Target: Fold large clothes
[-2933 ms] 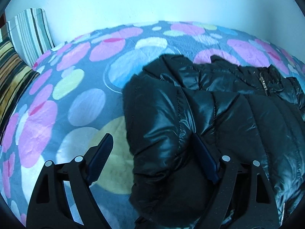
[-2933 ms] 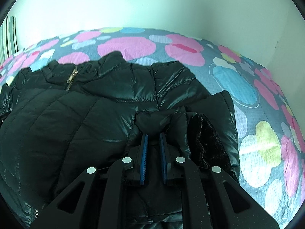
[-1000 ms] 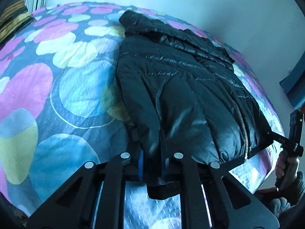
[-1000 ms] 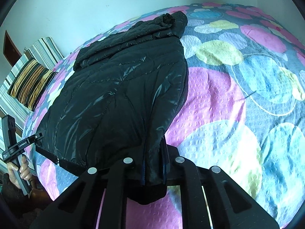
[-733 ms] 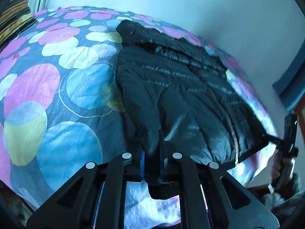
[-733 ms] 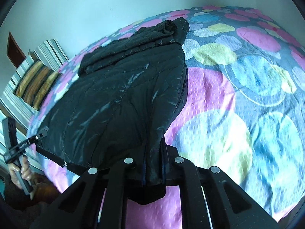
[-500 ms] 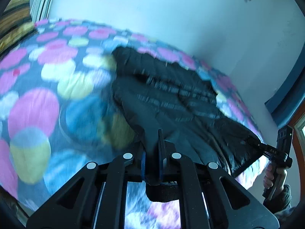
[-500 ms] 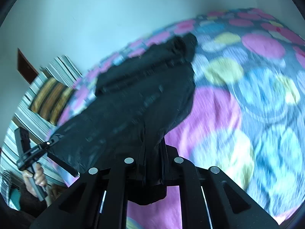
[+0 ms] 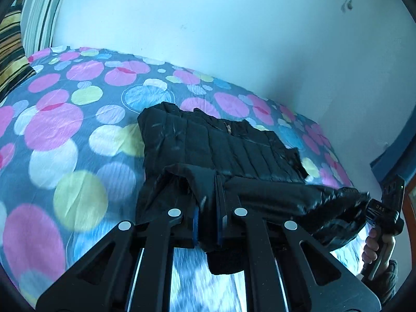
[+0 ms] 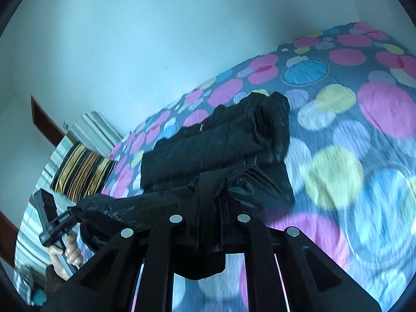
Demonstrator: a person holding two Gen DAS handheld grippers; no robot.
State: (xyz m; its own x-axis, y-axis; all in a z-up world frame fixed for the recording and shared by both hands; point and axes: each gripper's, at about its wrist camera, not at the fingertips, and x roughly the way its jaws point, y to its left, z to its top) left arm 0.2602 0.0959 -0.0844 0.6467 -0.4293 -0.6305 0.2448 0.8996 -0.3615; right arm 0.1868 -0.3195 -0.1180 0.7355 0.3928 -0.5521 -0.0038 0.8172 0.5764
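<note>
Beyond both grippers spreads the spotted bedspread (image 9: 65,130), and on it lies the far half of the black jacket (image 9: 221,145). Its near hem hangs raised between the left gripper (image 9: 208,223) and right gripper (image 10: 209,230), each clamped narrowly on a hem corner.

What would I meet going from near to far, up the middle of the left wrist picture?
Left gripper, shut on the lifted hem of the black jacket → the jacket's body lying on the bed → spotted bedspread → white wall.
</note>
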